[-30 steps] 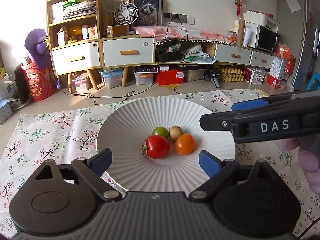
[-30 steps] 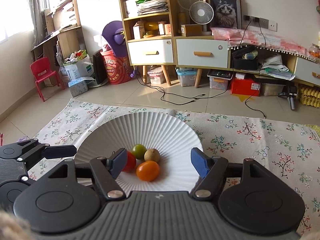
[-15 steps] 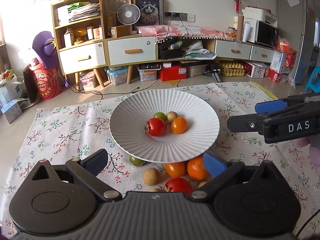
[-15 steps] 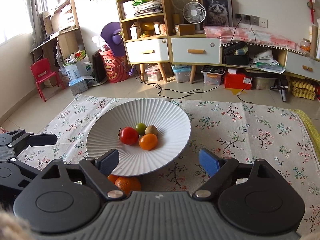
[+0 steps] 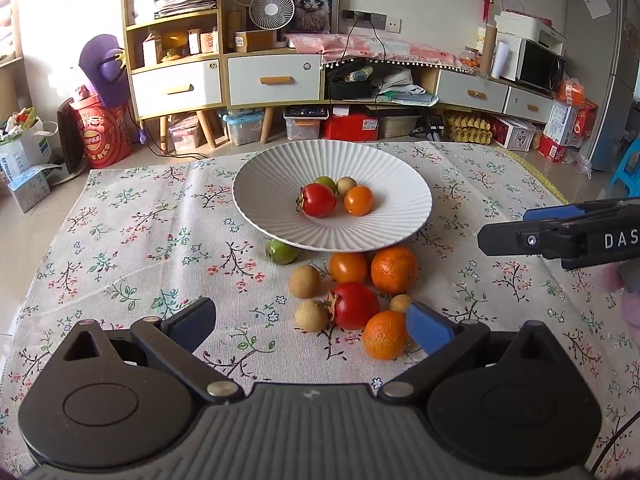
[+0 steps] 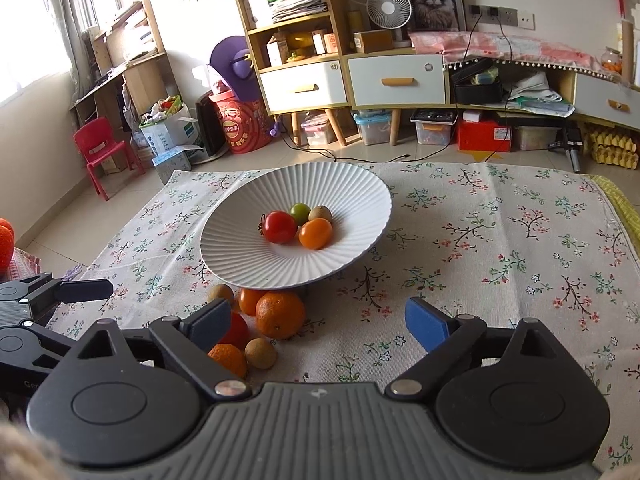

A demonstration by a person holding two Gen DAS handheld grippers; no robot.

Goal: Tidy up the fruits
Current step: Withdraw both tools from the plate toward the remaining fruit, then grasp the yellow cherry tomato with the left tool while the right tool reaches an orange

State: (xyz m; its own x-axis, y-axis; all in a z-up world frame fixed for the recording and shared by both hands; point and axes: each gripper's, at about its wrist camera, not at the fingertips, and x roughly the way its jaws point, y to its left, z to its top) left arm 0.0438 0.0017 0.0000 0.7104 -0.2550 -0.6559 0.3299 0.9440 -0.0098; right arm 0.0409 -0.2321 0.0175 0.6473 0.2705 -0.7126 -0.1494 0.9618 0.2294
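Note:
A white ribbed plate (image 5: 272, 184) (image 6: 240, 256) on a floral cloth holds a red tomato (image 5: 318, 200), an orange tomato (image 5: 359, 200), a green fruit (image 5: 325, 182) and a small brown fruit (image 5: 346, 185). Several loose fruits lie on the cloth in front of it, among them a green one (image 5: 282, 251), a mandarin (image 5: 394, 269) (image 6: 280, 314) and a red tomato (image 5: 354, 305). My left gripper (image 5: 312, 320) hangs open above this pile. My right gripper (image 6: 318, 320) is opening its jaws, with nothing gripped, just right of the pile.
The floral cloth (image 5: 140, 240) lies on a tiled floor. Its right half (image 6: 500, 240) bears only the print. Behind it stand low cabinets (image 5: 276, 80), storage boxes and cables. A red chair (image 6: 104, 152) stands far left.
Both grippers have drawn back from the plate, so the loose fruits in front of it have come into view. The right gripper's jaws have spread wider.

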